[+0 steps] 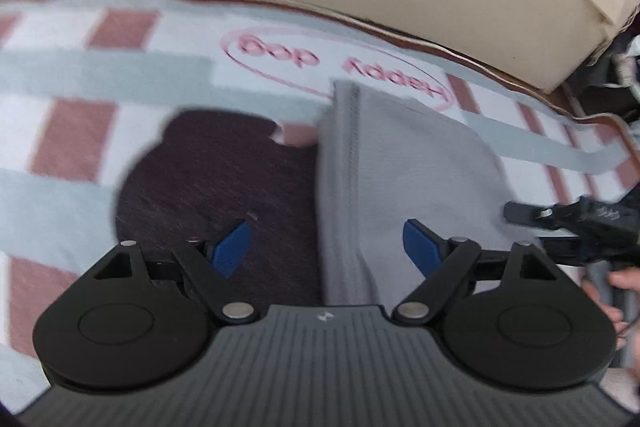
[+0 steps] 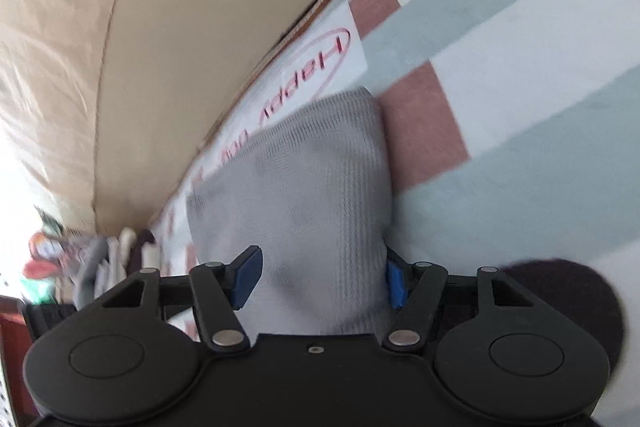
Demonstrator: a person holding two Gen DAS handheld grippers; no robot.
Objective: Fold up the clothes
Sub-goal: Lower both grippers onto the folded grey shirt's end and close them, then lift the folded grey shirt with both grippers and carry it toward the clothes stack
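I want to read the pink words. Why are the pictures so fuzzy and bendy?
Left wrist view: motion blur smears the blanket and its pink writing; the fisheye lens bends straight stripes. Right wrist view: the writing is sharper, edges still blurred and curved.

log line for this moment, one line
left gripper: open, over grey garment and dark garment | right gripper: open, grey garment between jaws | surface: striped blanket
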